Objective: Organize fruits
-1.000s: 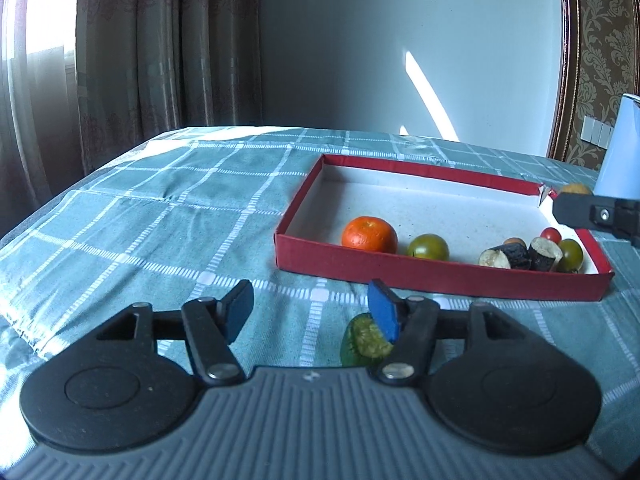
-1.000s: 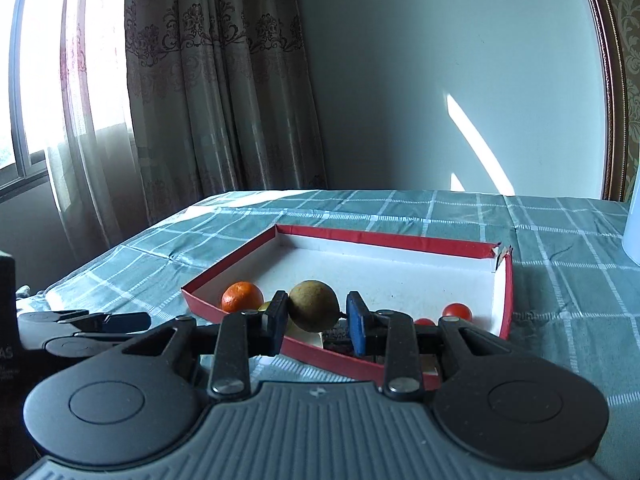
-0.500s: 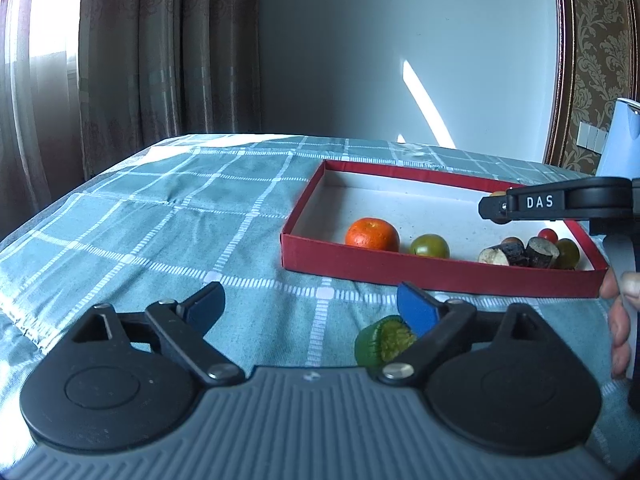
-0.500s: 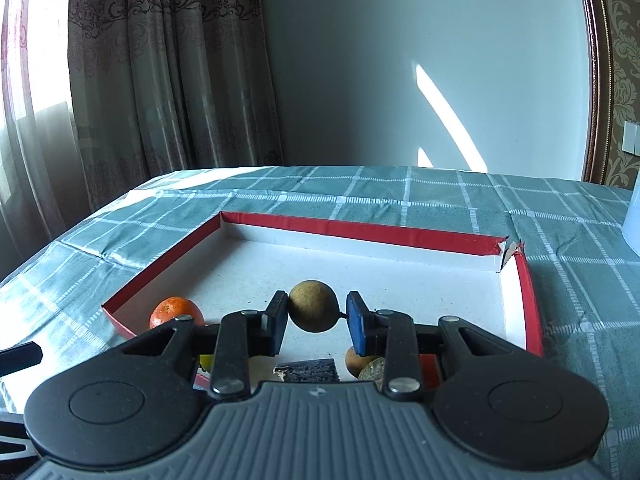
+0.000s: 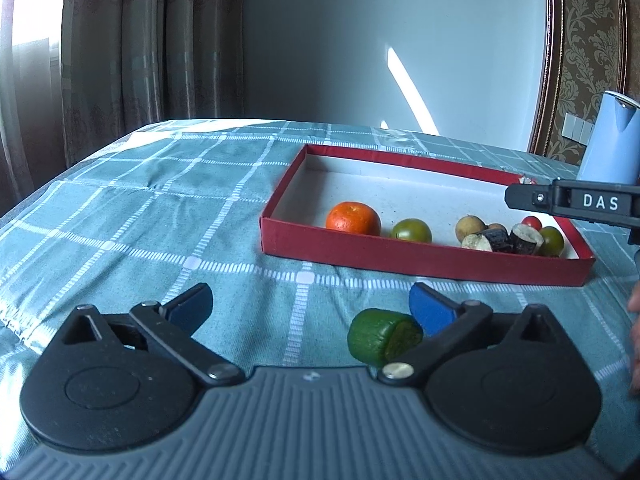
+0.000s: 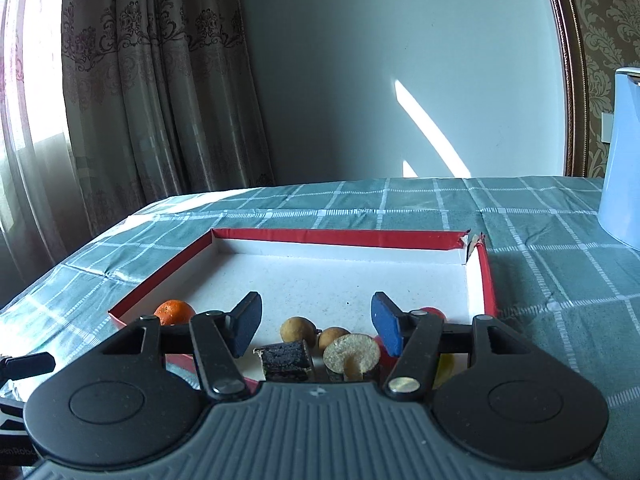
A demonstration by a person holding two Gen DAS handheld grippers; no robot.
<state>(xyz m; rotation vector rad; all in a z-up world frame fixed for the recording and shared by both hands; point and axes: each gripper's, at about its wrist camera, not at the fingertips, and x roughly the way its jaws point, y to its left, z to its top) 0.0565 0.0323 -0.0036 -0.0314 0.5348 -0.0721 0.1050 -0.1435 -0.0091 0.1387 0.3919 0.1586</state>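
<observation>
A red tray point(image 5: 420, 262) with a white floor lies on the checked cloth. It holds an orange point(image 5: 353, 218), a green fruit point(image 5: 411, 231), a round brown fruit point(image 5: 470, 227), dark cut pieces point(image 5: 498, 240), a red cherry tomato point(image 5: 532, 222) and another green fruit point(image 5: 552, 241). My left gripper point(image 5: 310, 310) is open low over the cloth; a green cut piece point(image 5: 382, 336) lies just inside its right finger. My right gripper point(image 6: 316, 326) is open and empty above the tray's near end, over the brown fruit point(image 6: 298, 330) and cut pieces point(image 6: 286, 360). The orange point(image 6: 174, 312) sits to its left.
A pale blue kettle point(image 5: 610, 136) stands at the right beyond the tray, also in the right wrist view point(image 6: 622, 160). Curtains hang at the left past the table edge. The tray's far right corner point(image 6: 472, 240) is torn. Teal checked cloth point(image 5: 140, 220) covers the table.
My right gripper opened and let the round brown fruit go into the tray. My left gripper opened wider beside the green cut piece on the cloth.
</observation>
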